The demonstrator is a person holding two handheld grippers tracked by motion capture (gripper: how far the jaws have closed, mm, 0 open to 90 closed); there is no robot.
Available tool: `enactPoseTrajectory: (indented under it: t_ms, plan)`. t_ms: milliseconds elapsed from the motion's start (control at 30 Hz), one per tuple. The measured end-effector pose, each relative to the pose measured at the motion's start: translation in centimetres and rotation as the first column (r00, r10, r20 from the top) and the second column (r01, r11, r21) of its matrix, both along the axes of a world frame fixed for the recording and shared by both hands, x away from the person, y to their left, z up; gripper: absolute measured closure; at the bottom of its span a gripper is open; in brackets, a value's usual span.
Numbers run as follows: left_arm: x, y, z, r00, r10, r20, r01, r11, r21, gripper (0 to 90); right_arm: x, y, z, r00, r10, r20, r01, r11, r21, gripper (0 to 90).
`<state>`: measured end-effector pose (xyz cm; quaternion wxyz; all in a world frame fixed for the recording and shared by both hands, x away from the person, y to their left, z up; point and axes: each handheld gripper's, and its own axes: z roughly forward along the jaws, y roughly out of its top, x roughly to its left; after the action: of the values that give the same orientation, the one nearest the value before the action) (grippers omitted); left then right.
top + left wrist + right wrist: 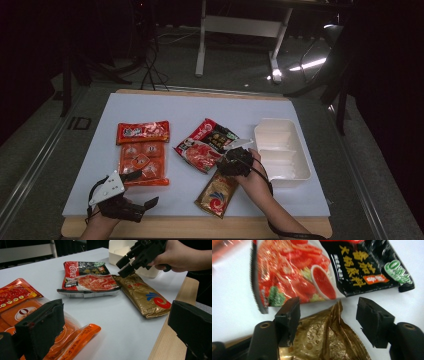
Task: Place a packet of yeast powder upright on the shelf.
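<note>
Gold foil pouch [327, 340] looks crinkly, slippery and light; our right gripper [328, 320], jaws apart, should pinch its crimped end, left gripper [131, 192] idle, open.

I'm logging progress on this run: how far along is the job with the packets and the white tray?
Nothing is packed yet: the white tray is bare. In hand: the right gripper, jaws open, straddles the gold packet at its top edge. The red-black packet and two orange packets lie untouched; the left gripper is open.
</note>
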<state>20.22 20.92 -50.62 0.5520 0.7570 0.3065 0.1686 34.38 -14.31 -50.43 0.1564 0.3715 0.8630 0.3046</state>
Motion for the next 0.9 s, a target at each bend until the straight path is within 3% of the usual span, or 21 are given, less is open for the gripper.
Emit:
enactPoseTrajectory:
  t_ms: [333,500,600,900]
  plan:
    - [0.0,0.0,-0.1,1.0,-0.006,-0.007,0.006,1.0,0.0,1.3,1.3,-0.1,-1.7,0.9961,-0.013,-0.088,0.011,1.0,-0.022,36.7]
    - [0.0,-0.1,-0.1,0.9999,-0.009,-0.008,0.009,0.9999,0.006,1.3,1.6,0.2,-2.5,0.9923,0.013,-0.123,-0.016,1.0,-0.024,47.4]
    - [0.0,-0.1,-0.1,0.9999,-0.009,-0.009,0.009,0.9999,0.007,1.3,1.7,0.6,-2.5,0.9916,0.027,-0.127,-0.034,0.998,-0.052,48.7]
    - [0.0,-0.3,-0.2,0.9998,-0.014,-0.013,0.014,0.9998,0.017,1.3,1.9,0.3,-2.1,0.9895,0.031,-0.141,-0.04,0.997,-0.065,82.6]
